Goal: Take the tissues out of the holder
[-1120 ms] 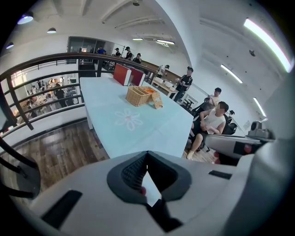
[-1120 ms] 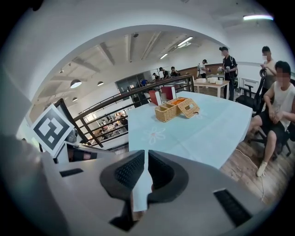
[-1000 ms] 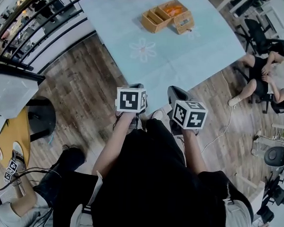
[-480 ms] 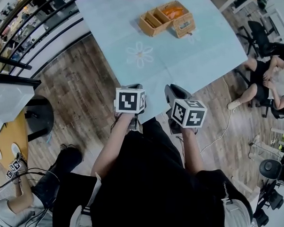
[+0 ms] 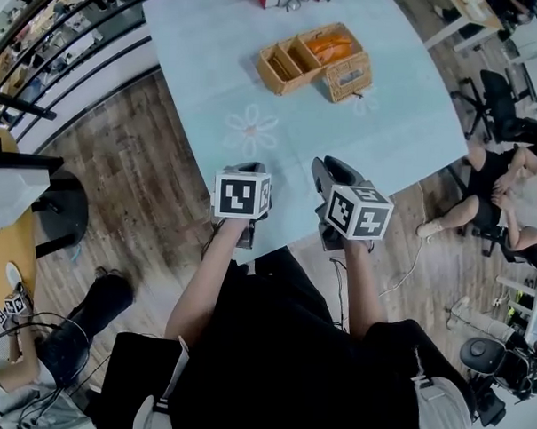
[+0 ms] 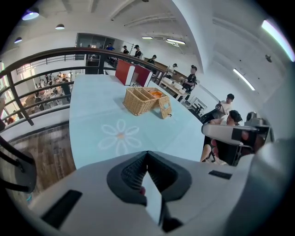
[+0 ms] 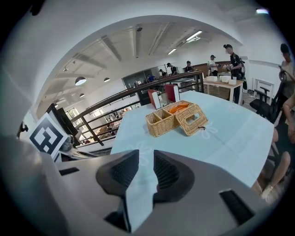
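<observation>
Left gripper point(image 6: 147, 159): jaws pressed together, nothing between them. Right gripper point(image 7: 146, 161): jaws have just been opening — now slightly apart, with nothing between them. Both hover over the near edge of the table point(image 5: 205, 46). The wicker tissue holder point(image 5: 349, 77) stands well ahead, touching a divided basket point(image 5: 296, 59) — untouched.

You work in bright, even light. Ceiling lamps point(image 7: 80, 80) glow overhead, and shadows on the pale table point(image 5: 196, 46) are faint and soft-edged. Both gripper views bulge like fisheyes, with black corners, and the far background looks soft.
</observation>
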A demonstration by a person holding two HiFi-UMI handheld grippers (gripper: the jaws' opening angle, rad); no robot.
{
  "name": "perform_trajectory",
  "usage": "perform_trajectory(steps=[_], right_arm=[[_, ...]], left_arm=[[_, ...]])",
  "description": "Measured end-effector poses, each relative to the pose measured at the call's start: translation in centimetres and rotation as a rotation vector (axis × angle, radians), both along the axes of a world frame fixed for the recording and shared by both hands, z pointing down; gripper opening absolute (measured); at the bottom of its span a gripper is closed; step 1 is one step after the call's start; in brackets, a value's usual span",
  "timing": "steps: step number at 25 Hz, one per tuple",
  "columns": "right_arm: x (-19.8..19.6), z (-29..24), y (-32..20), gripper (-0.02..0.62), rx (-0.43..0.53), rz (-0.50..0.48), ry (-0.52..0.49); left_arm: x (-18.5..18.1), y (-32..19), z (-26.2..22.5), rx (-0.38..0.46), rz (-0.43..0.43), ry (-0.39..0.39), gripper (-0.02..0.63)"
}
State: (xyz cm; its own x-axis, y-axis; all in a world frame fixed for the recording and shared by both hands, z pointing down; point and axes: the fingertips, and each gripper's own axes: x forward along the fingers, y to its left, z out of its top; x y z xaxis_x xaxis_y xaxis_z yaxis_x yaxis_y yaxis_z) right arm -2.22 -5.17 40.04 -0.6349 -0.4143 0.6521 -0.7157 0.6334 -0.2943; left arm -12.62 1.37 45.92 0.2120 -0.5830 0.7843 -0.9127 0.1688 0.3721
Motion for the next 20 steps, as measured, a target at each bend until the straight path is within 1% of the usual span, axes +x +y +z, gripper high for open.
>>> perform_trajectory(steps=[5,8,12,15,20], right_arm=[[-1.1,0.7,-4.2,0.111,0.003,-0.07,-0.007],[-1.7,0.9,-6.8,0.135,0.027,-0.116,-0.008],[-2.5,0.4,-11.3,0.152,0.079,-0.194,0.014],[-3.3,-0.2,-14.3,0.16,0.134,-0.257,0.037],[-4.7,-0.3,-18.0,0.175,0.215,-0.396,0.122]], left_arm=[[-0.1,-2.7,0.6,-0.009,-0.048,-0.007,0.011],[-0.4,-3.7,1.1,-0.012,-0.072,-0.011,0.012],[-0.8,-5.0,1.6,-0.014,-0.111,-0.008,0.011],[-0.8,-5.8,1.9,-0.011,-0.126,0.003,0.011],[-0.9,-7.4,2.3,0.009,-0.131,0.021,0.012]])
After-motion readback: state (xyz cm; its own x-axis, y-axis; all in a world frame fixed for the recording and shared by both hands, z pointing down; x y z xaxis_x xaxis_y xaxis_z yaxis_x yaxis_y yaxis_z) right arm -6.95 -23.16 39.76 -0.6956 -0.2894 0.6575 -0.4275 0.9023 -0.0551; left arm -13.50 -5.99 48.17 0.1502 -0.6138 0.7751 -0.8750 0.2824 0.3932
